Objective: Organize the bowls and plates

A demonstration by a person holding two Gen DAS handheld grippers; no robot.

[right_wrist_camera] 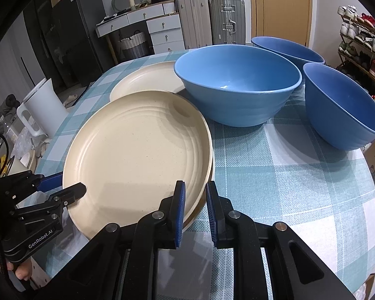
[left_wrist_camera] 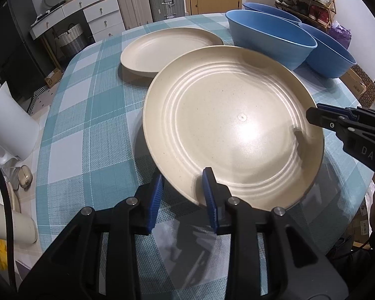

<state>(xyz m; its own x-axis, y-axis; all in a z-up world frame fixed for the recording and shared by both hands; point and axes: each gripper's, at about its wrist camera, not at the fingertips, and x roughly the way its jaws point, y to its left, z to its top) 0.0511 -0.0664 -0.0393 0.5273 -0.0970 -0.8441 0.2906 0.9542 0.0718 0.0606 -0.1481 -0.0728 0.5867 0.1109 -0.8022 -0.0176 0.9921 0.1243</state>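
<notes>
Right wrist view, entries by size. Checked tablecloth [right_wrist_camera: 275,175]: covers the round table that carries everything. Near cream plate [right_wrist_camera: 137,150]: the task's thing, directly ahead of both your grippers, with your two grips on its nearest rim, well apart from each other; it is round, so no long axis governs the grip. Blue bowls, three: front bowl [right_wrist_camera: 237,87] just beyond the plate's far right edge, right bowl [right_wrist_camera: 342,110] beside it, back bowl [right_wrist_camera: 287,47] largely hidden behind them. Far cream plate [right_wrist_camera: 147,80]: straight beyond the near plate, left of the bowls; this is the relation your next move likely turns on, since stacking means carrying the near plate forward, and your left hand sits on the nearer side. Right gripper [right_wrist_camera: 195,207]: jaws narrow, clamped across the plate's rim, one finger over it and one outside. Left gripper [left_wrist_camera: 183,195]: jaws narrow, rim between the pads; you cannot tell whether they press. Hidden: the far plate's near edge, so touching or apart is unclear; a second rim line under the near plate may be another plate or its own underside.
</notes>
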